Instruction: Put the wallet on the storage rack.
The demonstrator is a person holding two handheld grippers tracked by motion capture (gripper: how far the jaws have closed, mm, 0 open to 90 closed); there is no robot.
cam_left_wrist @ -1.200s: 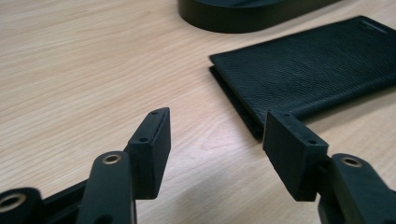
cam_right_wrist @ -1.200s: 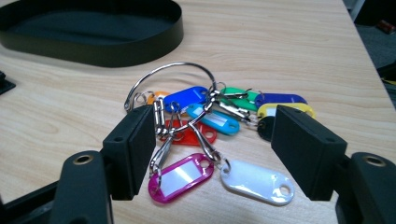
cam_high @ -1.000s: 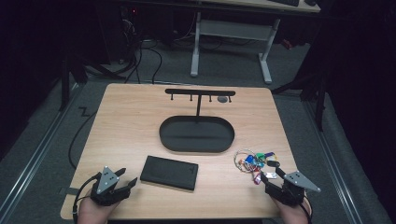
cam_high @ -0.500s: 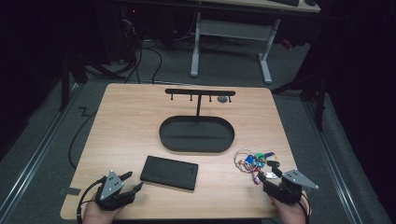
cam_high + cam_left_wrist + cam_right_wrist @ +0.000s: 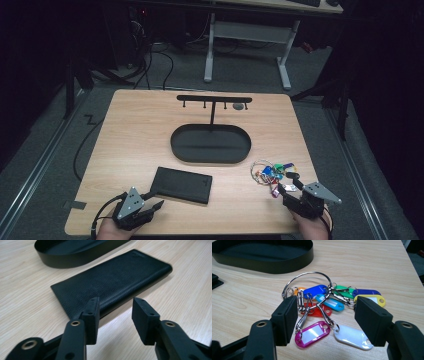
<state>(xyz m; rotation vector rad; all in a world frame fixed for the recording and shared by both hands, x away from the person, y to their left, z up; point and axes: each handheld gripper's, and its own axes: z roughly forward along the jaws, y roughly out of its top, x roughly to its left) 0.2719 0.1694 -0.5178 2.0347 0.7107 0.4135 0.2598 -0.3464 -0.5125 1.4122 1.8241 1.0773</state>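
Nothing is lifted yet. The left tongs, half open and just closing, approach the flat black leather wallet near the counter's front edge. The right tongs, open and empty, straddle the steel ring of coloured plastic key tags by the front right corner.

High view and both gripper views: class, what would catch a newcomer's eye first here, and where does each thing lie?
The bunch of coloured key tags on its metal ring stands out most, lying on the wooden table near its right front corner, before the open right hand-held gripper. Next comes the black wallet, flat at the left front, and the black oval tray with its hook stand at the centre.
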